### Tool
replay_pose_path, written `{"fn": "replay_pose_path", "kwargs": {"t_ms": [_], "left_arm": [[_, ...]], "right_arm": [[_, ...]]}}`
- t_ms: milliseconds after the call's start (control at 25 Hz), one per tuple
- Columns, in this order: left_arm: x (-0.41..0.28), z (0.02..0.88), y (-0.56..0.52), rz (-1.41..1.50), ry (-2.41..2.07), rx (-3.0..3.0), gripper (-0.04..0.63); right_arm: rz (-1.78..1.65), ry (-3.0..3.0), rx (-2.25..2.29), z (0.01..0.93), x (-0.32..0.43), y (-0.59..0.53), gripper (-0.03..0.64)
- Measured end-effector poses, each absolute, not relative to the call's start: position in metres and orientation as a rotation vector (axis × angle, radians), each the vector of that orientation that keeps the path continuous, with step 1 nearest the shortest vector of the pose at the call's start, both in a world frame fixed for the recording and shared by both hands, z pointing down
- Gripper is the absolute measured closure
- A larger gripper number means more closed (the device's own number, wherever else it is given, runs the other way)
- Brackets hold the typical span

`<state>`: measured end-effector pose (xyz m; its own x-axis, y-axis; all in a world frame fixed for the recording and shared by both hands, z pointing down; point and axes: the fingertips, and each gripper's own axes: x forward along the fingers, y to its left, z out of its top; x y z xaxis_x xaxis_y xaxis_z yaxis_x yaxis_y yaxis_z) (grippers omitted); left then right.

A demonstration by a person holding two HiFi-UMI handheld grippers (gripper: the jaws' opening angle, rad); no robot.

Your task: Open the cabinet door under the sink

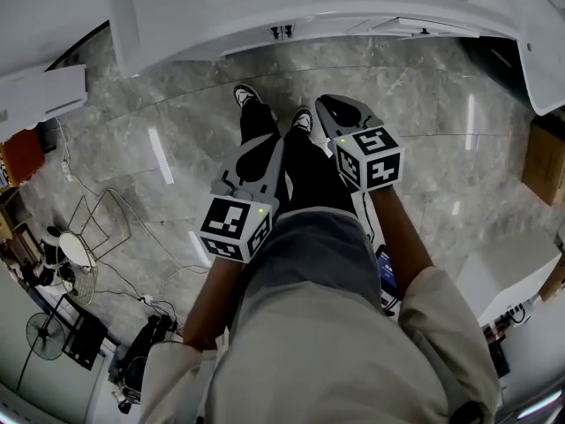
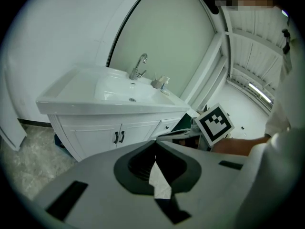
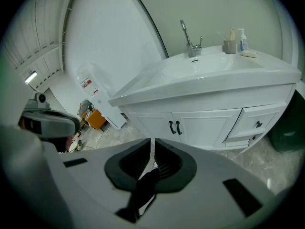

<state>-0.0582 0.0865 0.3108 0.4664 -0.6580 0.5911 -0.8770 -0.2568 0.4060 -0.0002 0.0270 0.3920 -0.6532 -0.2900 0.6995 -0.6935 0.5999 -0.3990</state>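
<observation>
Grey marbled floor tiles [image 1: 168, 140] run up to a white vanity cabinet [image 3: 200, 123] that stands against a pale wall. It spans the top of the frame in the head view and sits centre-right in the right gripper view.

- Sink basin [image 3: 209, 66] is sunk into the top, with a chrome faucet [image 3: 190, 35] behind it.
- Cabinet doors [image 3: 190, 125] below the sink: a pair, both closed and flush. They stand upright, taller than wide, faces turned toward the grippers. Two black vertical handles [image 3: 175, 127] sit side by side at the centre seam.
- A small drawer [image 3: 257, 123] lies right of the doors.

The person stands facing the vanity, shoes [image 1: 249, 96] near its base. Forearms are bent forward and the grippers are held side by side over the legs, well apart from the doors.

- Left gripper [image 2: 155, 143]: tips pressed together, nothing between them.
- Right gripper [image 3: 152, 141]: tips closed to a hairline slit, nothing held.

A cup of toiletries [image 3: 230, 44] stands on the countertop. A floor fan [image 1: 44, 334] is at lower left in the head view.
</observation>
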Motion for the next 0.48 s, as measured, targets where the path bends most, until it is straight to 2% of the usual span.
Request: {"fn": "replay_pose_path", "kwargs": {"t_ms": [480], "left_arm": [[-0.072, 0.325, 0.089, 0.396, -1.249, 1.950, 0.596]], "right_arm": [[0.946, -2.207, 0.849, 0.429, -0.035, 0.003, 0.603]]}}
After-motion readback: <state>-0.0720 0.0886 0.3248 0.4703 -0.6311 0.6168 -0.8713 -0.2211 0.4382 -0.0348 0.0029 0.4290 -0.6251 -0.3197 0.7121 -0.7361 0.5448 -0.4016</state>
